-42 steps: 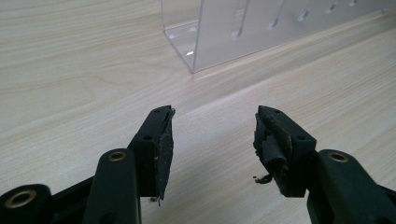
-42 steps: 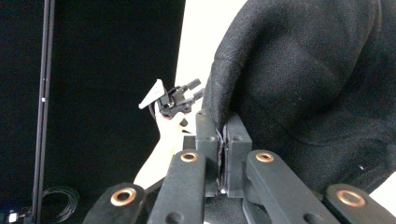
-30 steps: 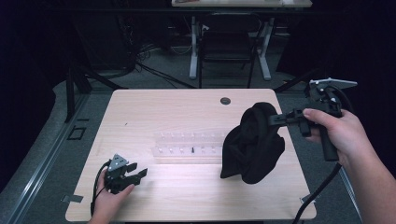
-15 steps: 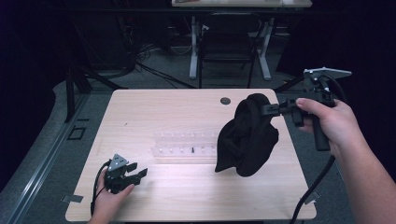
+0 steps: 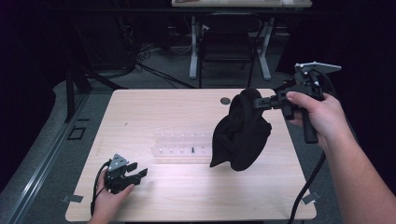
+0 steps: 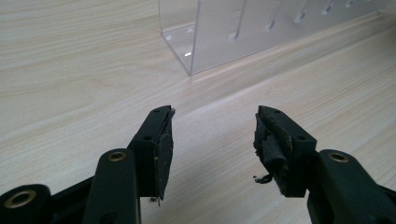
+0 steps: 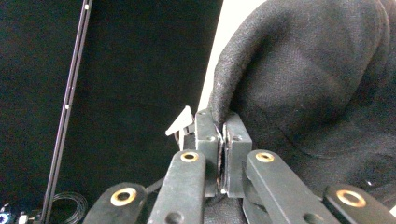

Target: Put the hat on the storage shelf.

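Black knit cloth (image 5: 240, 133), bunched, hangs limp above worktop (image 5: 154, 112). Right tongs (image 5: 259, 103) clamped on its top edge. Left tongs (image 5: 138, 174) agape, empty, well apart from it.

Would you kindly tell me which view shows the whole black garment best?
The high view: the black garment hangs whole from the right gripper above the table. The right gripper view gives only a close fold pinched between the jaws.
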The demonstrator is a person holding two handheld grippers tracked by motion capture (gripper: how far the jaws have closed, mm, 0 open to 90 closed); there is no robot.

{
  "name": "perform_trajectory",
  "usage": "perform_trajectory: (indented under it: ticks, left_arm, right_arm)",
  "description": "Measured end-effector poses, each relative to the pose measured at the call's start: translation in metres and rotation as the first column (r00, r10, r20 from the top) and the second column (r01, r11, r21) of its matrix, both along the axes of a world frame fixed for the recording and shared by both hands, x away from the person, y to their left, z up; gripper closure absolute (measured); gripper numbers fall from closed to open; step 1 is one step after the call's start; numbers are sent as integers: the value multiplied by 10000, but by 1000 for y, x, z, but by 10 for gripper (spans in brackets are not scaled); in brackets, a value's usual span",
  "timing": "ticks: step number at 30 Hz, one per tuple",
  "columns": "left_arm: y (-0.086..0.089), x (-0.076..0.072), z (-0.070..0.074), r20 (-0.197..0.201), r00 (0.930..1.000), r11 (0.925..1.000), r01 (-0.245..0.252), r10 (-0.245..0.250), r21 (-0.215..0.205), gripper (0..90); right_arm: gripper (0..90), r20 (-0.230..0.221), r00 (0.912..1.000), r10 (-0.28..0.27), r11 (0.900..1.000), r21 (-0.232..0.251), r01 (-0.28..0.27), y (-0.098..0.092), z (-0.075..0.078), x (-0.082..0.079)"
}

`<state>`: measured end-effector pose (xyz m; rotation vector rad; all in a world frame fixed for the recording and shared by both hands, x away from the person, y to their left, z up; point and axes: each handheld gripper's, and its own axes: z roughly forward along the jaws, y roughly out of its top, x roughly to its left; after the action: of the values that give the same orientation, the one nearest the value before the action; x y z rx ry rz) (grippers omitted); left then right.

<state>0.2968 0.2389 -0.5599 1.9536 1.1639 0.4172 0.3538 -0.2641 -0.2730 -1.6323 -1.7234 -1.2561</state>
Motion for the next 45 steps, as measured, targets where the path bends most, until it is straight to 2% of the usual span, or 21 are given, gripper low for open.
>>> perform_trajectory:
  ticks: [11,18,22,24,25,28,29,33,36,37,45]
  left_arm:
    - [0,0,1,-35,10000,9999,64,-64,-86,459]
    - [1,-1,3,62,10000,10000,53,-53,6,461]
    - [-2,-2,4,215,9998,9999,52,-49,-125,463]
    - [-2,-3,6,132,9999,9999,111,-111,-33,466]
    - [-3,-3,6,256,9996,9999,116,-113,-113,467]
    - [-5,-4,10,220,9995,9997,213,-210,-99,472]
    - [-6,-5,11,311,9993,9994,215,-206,-284,473]
    - [-9,-7,18,339,9987,9986,382,-369,-372,476]
    - [-13,-9,24,480,9974,9979,557,-540,-340,478]
    - [-15,-10,25,660,9966,9976,517,-486,-463,478]
    - [-25,-9,37,795,9930,9953,903,-872,-363,484]
  right_arm:
    - [878,117,9999,23,10000,95,-24,16,-4,17]
    - [878,141,9999,-26,9999,97,25,25,-9,28]
    - [878,137,9999,24,10000,35,-24,34,-10,33]
    - [878,135,9999,66,10000,-14,-66,37,-11,37]
    - [878,132,9999,34,10000,1,-34,39,-12,38]
    - [878,130,9999,83,10000,45,-83,42,-13,42]
    - [878,164,9997,153,9999,38,-153,44,-13,43]
    - [878,193,9996,207,9998,-19,-207,52,-15,49]
    - [878,182,9996,219,9998,18,-219,57,-18,54]
    - [878,163,9997,203,9998,-29,-202,59,-18,55]
    - [877,112,9998,157,9997,-202,-155,71,-23,66]
